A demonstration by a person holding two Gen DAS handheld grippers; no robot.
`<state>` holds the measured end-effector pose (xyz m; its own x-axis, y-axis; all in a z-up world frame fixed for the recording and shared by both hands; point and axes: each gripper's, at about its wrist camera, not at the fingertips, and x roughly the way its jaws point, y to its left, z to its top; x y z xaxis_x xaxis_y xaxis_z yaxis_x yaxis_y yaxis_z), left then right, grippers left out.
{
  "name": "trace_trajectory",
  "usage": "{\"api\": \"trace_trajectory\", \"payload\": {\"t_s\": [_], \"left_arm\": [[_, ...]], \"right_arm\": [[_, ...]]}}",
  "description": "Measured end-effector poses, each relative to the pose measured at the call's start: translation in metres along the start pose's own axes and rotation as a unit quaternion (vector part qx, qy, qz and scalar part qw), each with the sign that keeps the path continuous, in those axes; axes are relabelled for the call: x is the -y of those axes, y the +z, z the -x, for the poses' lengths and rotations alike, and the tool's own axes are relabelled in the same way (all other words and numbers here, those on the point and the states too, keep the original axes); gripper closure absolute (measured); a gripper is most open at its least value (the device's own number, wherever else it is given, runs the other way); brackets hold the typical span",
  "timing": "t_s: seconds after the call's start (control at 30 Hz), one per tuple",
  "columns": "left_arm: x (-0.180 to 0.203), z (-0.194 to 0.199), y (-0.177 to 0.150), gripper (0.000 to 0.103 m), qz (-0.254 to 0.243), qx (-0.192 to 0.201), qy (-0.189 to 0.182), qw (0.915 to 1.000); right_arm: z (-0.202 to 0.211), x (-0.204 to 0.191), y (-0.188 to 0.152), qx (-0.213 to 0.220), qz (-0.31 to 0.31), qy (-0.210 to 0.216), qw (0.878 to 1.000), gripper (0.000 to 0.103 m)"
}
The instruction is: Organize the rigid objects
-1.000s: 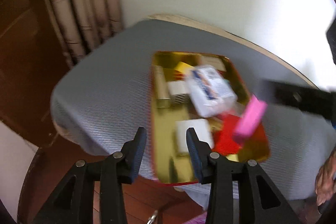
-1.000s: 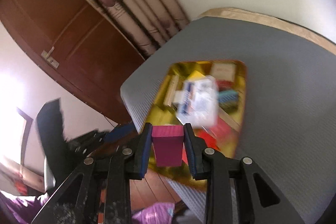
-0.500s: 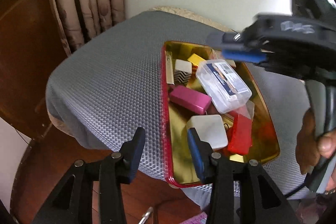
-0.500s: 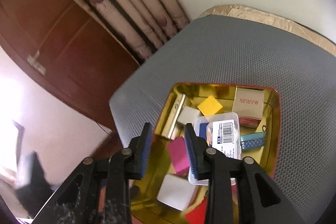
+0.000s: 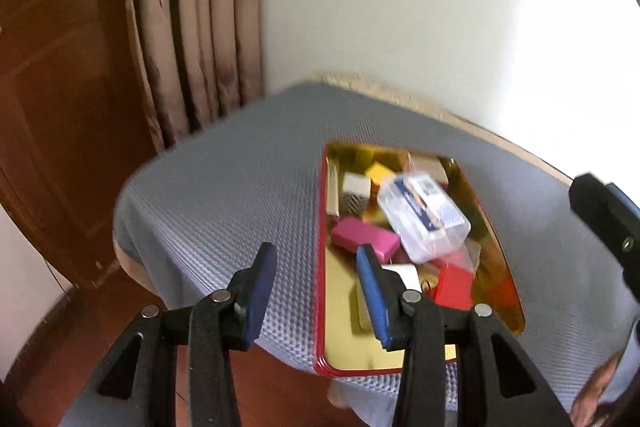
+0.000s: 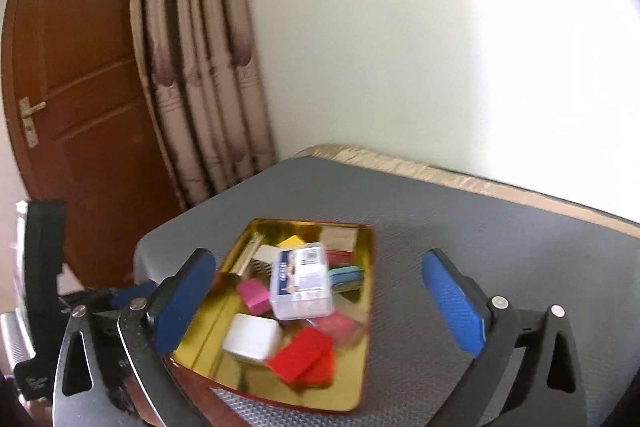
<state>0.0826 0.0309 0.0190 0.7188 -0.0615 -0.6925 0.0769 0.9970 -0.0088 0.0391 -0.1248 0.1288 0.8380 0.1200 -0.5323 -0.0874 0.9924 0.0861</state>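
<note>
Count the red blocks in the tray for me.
1 clear red block, at the tray's near end beside the white block. Red patches next to it may be reflections; others could be hidden beneath the clear box.

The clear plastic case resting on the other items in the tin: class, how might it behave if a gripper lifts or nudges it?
The clear plastic case looks rigid, so probably no flexing. Its smooth walls may slip between pads. Lying tilted atop the pink block, it could slide if nudged.

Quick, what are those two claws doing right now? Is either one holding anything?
Left claw: partly open, holding nothing.
Right claw: opening wide, nothing between its jaws.
</note>
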Motion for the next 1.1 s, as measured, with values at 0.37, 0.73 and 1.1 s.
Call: {"api": "trace_trajectory", "payload": {"t_s": [0.37,0.73,1.1], "left_arm": [[0.015,0.041,-0.015,0.061,-0.006,0.043,0.026,0.9987],[0.022,0.055,-0.021,0.061,-0.020,0.039,0.010,0.9990],[0.023,0.064,-0.021,0.061,-0.031,0.047,0.006,0.9984]], "right_arm": [[0.024,0.016,-0.021,-0.009,-0.022,-0.039,0.999,0.000],[0.051,0.008,-0.027,0.029,-0.006,-0.048,0.998,0.000],[0.067,-0.003,-0.026,0.050,0.020,-0.061,0.997,0.000]]}}
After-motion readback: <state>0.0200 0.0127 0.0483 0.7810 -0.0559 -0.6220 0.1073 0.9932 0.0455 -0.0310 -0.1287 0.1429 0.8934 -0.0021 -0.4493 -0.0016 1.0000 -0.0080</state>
